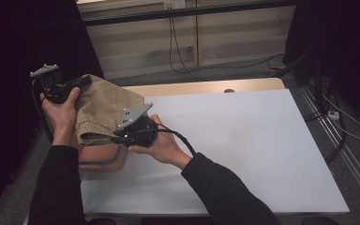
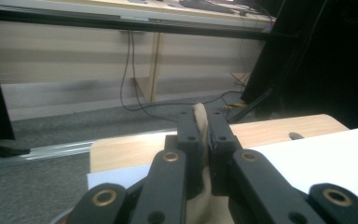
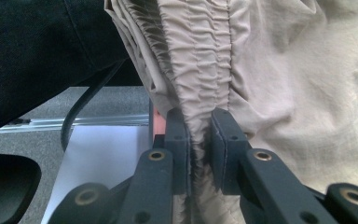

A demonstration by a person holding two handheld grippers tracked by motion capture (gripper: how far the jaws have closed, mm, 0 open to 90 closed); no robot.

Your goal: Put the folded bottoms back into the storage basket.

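Observation:
A beige folded garment (image 1: 101, 105) with a gathered elastic waistband (image 3: 200, 70) hangs between both hands above the table's left end. My left gripper (image 1: 83, 82) is shut on its far upper edge; in the left gripper view a thin fold of the cloth (image 2: 200, 116) stands pinched between the jaws. My right gripper (image 1: 117, 137) is shut on the waistband at the near lower edge, the cloth (image 3: 196, 140) squeezed between its black jaws. The garment is lifted above the white tabletop (image 1: 243, 140).
A reddish-brown tray or bin (image 1: 104, 158) sits under the garment at the table's left edge. The wooden far edge (image 1: 206, 86) has a small hole. Cables (image 1: 178, 51) run along the floor beyond, and a rail (image 1: 351, 154) lies at the right.

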